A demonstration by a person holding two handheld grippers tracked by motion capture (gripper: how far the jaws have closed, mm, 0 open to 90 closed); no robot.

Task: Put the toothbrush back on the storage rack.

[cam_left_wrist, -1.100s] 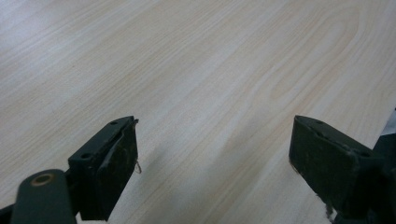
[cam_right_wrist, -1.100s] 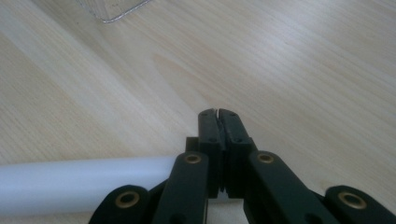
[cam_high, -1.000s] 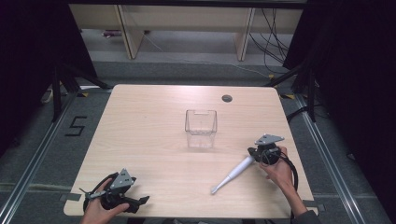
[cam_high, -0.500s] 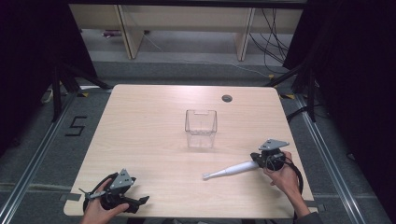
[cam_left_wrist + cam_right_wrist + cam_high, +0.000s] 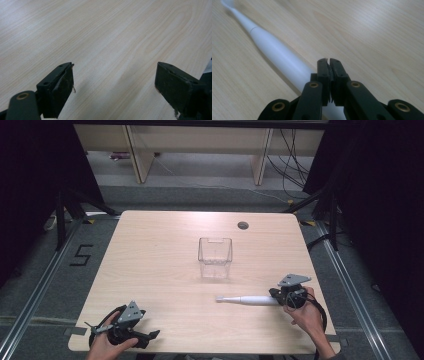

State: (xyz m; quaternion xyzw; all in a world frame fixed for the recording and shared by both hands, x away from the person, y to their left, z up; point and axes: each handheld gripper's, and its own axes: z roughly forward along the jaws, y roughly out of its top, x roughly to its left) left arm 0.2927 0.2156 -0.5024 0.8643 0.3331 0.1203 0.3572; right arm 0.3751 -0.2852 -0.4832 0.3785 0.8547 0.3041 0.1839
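A white electric toothbrush (image 5: 247, 299) (image 5: 274, 52) lies flat on the wooden table (image 5: 150, 250), its head pointing left. My right gripper (image 5: 274, 296) (image 5: 329, 61) sits at the thick handle end, low over the table. Its jaws are pressed together with nothing visible between the pads, and the handle runs under and to the left of them. My left gripper (image 5: 145, 336) (image 5: 115, 82) rests at the near left of the table with its jaws wide open and only bare wood between them.
A clear, empty plastic container (image 5: 215, 256) stands in the middle of the table, beyond the toothbrush. A small round cable hole (image 5: 243, 225) sits near the far edge. Shelving and cables lie on the floor beyond the table.
The toothbrush has swung from a diagonal to lying straight across, head to the left. My right gripper has shifted slightly nearer and to the right with it. The left gripper has stayed put.
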